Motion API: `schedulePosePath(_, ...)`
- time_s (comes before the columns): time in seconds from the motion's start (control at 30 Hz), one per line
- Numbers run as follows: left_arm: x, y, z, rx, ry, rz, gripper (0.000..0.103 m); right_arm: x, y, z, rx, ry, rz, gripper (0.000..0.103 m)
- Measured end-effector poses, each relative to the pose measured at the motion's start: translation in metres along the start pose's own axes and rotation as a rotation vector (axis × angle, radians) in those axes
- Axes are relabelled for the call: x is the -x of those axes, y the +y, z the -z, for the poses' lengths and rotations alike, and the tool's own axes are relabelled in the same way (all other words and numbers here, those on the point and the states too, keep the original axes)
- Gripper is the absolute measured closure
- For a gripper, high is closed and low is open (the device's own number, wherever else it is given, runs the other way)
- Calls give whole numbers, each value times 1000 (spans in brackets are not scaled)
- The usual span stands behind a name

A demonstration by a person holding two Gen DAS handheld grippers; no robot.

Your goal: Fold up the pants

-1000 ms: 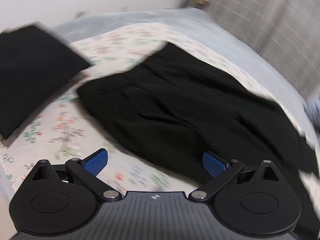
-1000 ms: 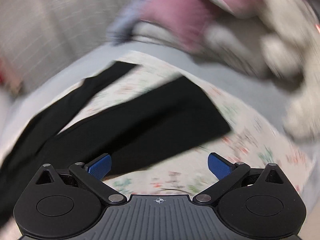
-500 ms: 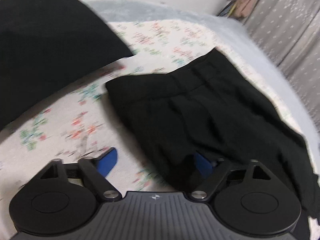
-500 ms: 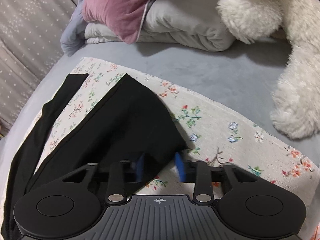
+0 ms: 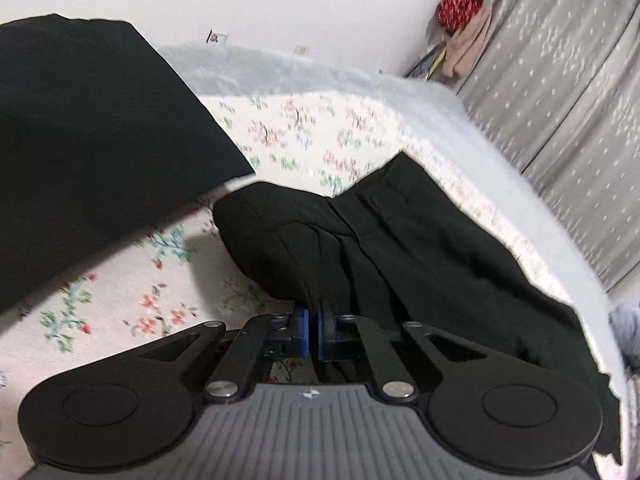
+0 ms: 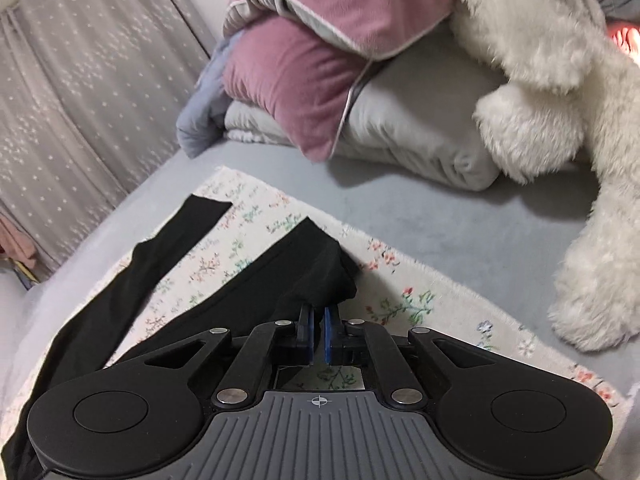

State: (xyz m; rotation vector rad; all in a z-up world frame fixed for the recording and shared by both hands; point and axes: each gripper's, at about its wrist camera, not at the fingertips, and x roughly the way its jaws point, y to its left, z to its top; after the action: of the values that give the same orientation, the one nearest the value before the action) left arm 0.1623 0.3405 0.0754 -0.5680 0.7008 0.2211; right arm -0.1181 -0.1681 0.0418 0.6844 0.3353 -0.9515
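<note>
Plain white wall (image 5: 280, 4) at 12 o'clock, grey star-print curtains (image 5: 580, 120) at 2, grey bed (image 6: 460, 232) under a floral mat (image 5: 300, 136), pink pillows (image 6: 304, 80) piled behind.

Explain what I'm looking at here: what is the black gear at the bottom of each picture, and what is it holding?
Each picture comes from a camera on a hand-held gripper that a person carries, looking forward along its two blue-padded fingers. The left hand-held gripper is closing on the waist end of black pants, with fabric between its pads. The right hand-held gripper is shut on a leg end of the same pants. They lie on a floral cloth on a grey bed. A second black garment lies to the left; pillows and a white plush toy sit behind.
</note>
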Motion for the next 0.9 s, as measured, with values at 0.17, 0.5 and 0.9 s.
schedulePosePath(0.17,10,10,-3,21,-14,18,77,26,-12,-3,10,-56,-24,99)
schedulePosePath(0.5,11,6,13,-69,13,-53,75,18,-20,3,63,44,63,99)
schedulePosePath(0.9,30,1,5,-127,-107,-174,27,28,-17,2,98,-38,207,87)
